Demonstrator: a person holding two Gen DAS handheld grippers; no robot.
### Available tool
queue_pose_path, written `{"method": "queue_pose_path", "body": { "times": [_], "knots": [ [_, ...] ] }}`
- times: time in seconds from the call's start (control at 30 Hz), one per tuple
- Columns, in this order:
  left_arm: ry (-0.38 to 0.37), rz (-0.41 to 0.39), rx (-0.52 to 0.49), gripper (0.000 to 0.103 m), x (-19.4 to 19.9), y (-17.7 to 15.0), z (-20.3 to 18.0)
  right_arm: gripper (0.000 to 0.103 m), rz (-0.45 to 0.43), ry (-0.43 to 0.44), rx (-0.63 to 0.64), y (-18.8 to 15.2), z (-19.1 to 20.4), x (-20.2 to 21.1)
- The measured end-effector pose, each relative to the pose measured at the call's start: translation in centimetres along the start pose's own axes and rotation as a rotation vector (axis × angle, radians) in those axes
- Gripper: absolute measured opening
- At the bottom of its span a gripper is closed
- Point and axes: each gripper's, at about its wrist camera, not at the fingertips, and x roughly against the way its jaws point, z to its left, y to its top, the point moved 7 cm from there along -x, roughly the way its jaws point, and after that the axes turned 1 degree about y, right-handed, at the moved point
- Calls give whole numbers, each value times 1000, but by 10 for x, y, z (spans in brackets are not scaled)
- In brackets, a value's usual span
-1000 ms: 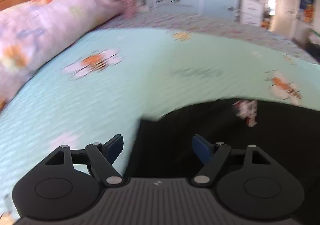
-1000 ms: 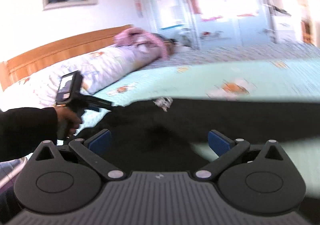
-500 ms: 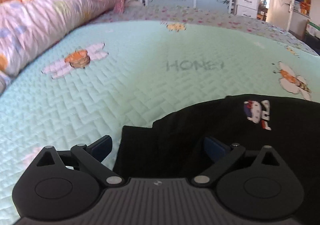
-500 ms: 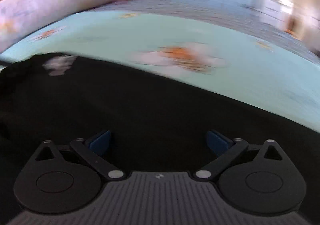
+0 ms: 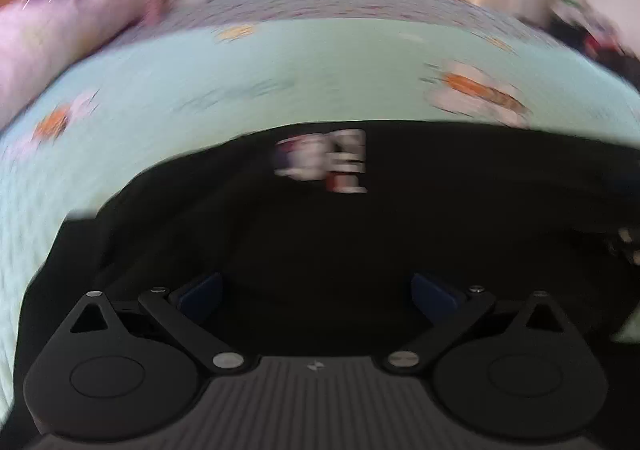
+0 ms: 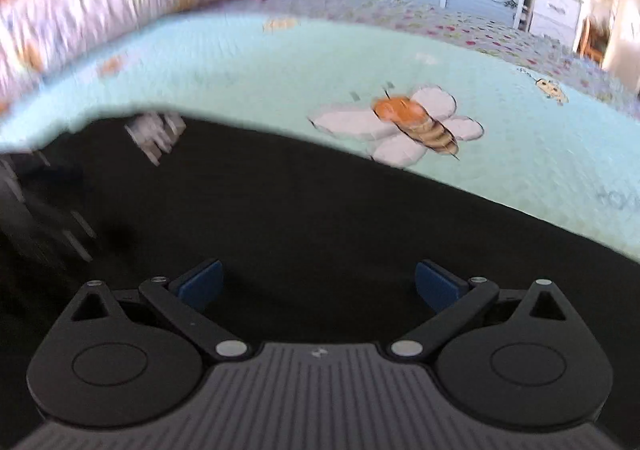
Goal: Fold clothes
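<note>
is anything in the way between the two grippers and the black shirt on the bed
Nothing visible. The left gripper and right gripper are both open directly over the black printed shirt lying on the mint-green quilted bedspread.

Garment (image 5: pixel 320 242) on bedspread (image 5: pixel 280 62), pillow (image 5: pixel 48 38) behind-left.

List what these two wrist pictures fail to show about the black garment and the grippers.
- Black garment: its near part is hidden behind the left gripper body in the left wrist view, and its sides run past the picture edges.
- White and red print: motion blur makes it unreadable in both views.
- Right gripper: open above the cloth; contact cannot be told.
- Mint quilted bedspread: its pattern is smeared on the left.
</note>
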Motion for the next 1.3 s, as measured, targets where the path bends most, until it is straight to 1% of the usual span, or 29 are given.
{"method": "queue_pose_path", "body": {
  "times": [0.03,0.07,0.13,0.17,0.23,0.27,0.3,0.37,0.43,0.5,0.53,0.57,0.67,0.7,0.73,0.77,0.83,0.9,0.97,1.0,1.03,1.07,1.13,1.2,1.23,1.27,1.3],
  "knots": [
    [-2,-10,-2,103,0,-1,6,102,-11,-5,-8,-5,-22,-1],
    [-12,-22,-13,103,1,-2,8,102,-32,4,-45,-11,-49,4],
    [-24,-48,-30,103,2,-5,8,102,-36,-48,-131,-28,-119,18],
    [-18,-57,-34,103,3,-6,7,102,-32,-96,-169,-41,-158,28],
    [1,-71,-44,103,1,-4,5,102,-21,-190,-234,-68,-223,49],
    [6,-74,-47,103,1,-4,5,102,-13,-264,-282,-81,-255,63],
    [10,-74,-48,103,2,-3,3,97,-7,-310,-311,-89,-273,72],
    [23,-70,-49,103,4,-1,2,83,-13,-268,-274,-81,-245,66],
    [58,-54,-52,103,13,1,-3,84,-18,-226,-238,-73,-217,61],
    [66,-69,-84,102,29,1,-14,86,-24,-184,-201,-66,-189,55],
    [56,-82,-112,102,39,-1,-23,93,-27,-163,-182,-62,-175,52],
    [46,-94,-148,102,49,-3,-33,98,-29,-142,-164,-58,-161,50],
    [84,-81,-258,102,66,-17,-51,98,-37,-79,-108,-47,-119,42],
    [99,-67,-269,102,68,-24,-49,98,-40,-58,-90,-43,-105,39],
    [106,-58,-251,103,71,-30,-44,98,-43,-38,-71,-40,-91,37],
    [103,-54,-213,103,76,-35,-37,98,-43,-34,-71,-39,-88,36],
    [73,-75,-129,102,89,-42,-25,98,-33,-112,-162,-54,-136,46],
    [51,-120,-83,102,104,-45,-18,98,-30,-198,-267,-70,-186,59],
    [45,-170,-54,102,117,-45,-18,98,-72,-314,-447,-85,-242,92],
    [39,-192,-38,102,123,-44,-19,98,-114,-320,-491,-85,-255,104],
    [25,-204,-24,103,125,-44,-23,98,-157,-301,-507,-83,-263,113],
    [9,-199,-18,103,123,-44,-27,98,-184,-283,-510,-79,-267,117],
    [16,-137,-54,103,108,-48,-37,99,-155,-251,-458,-65,-259,98],
    [36,-65,-79,103,92,-58,-37,99,-57,-237,-383,-54,-245,62],
    [35,-43,-69,103,87,-61,-35,99,-5,-238,-327,-52,-239,47],
    [20,-37,-38,103,87,-61,-31,100,29,-249,-266,-51,-241,32],
    [15,-33,-14,103,88,-60,-28,102,34,-283,-250,-50,-254,27]
  ]
}}
